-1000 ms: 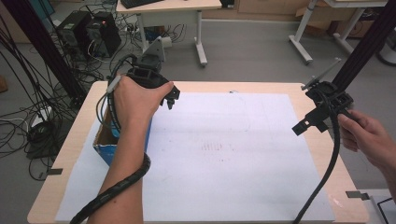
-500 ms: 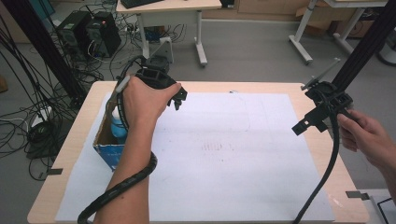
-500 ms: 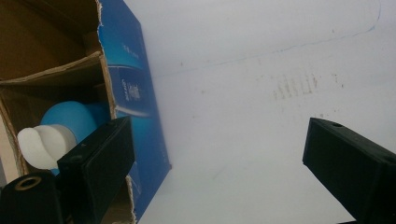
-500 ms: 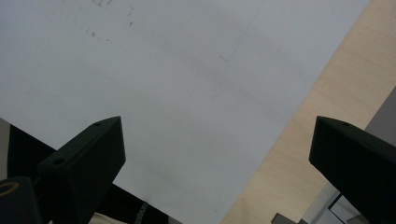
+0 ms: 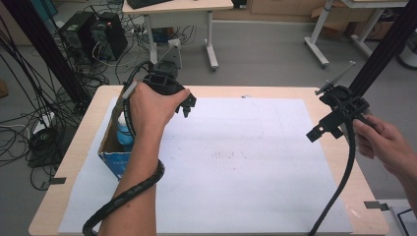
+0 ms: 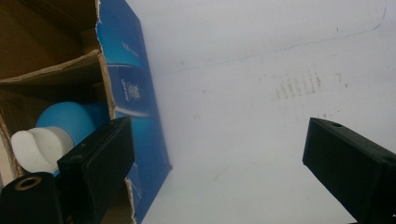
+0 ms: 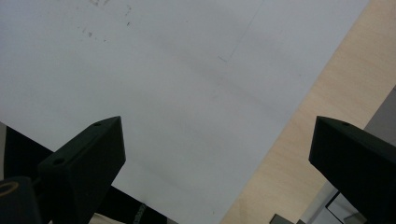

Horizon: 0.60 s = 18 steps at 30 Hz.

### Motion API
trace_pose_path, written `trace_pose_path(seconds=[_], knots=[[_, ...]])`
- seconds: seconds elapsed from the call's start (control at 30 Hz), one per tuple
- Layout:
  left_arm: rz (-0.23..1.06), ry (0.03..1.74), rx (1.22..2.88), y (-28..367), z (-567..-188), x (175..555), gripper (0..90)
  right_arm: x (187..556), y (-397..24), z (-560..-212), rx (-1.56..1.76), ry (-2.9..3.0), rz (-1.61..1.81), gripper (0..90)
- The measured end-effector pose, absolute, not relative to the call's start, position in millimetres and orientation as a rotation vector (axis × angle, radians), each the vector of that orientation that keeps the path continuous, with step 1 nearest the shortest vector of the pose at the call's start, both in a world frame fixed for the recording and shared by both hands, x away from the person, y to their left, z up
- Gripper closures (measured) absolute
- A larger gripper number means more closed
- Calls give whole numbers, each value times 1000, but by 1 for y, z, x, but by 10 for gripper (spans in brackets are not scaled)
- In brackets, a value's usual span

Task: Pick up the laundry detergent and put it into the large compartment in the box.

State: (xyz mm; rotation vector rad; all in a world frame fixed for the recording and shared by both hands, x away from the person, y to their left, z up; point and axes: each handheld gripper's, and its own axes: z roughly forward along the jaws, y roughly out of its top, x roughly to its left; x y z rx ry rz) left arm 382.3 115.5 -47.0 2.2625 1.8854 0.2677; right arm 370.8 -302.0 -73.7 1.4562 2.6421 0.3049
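The blue bottle [image 5: 124, 133] stands upright in the open carton [image 5: 109, 156] by the tabletop's left edge, just left of and below my left gripper [image 5: 187, 104], whose jaws are spread empty, while my right gripper [image 5: 322, 132], also spread, sits far across.

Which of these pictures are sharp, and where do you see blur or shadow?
High view: even light, fairly sharp. Left gripper view: the near jaws are soft, the blue box and the bottle inside it slightly blurred. Right gripper view: the white sheet is evenly lit, with a dark shadow at the lower left.
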Motion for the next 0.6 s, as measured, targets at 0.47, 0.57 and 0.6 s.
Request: trace_pose_path(seconds=[0.47,0.57,0.6], knots=[[286,1884,2244,119,-44,376,95,367,-302,-72,1452,2635,309,37],[287,1883,2244,119,-44,376,95,365,-303,-72,1453,2631,313,37],[289,1884,2244,119,-44,375,95,365,-303,-72,1454,2631,313,37]])
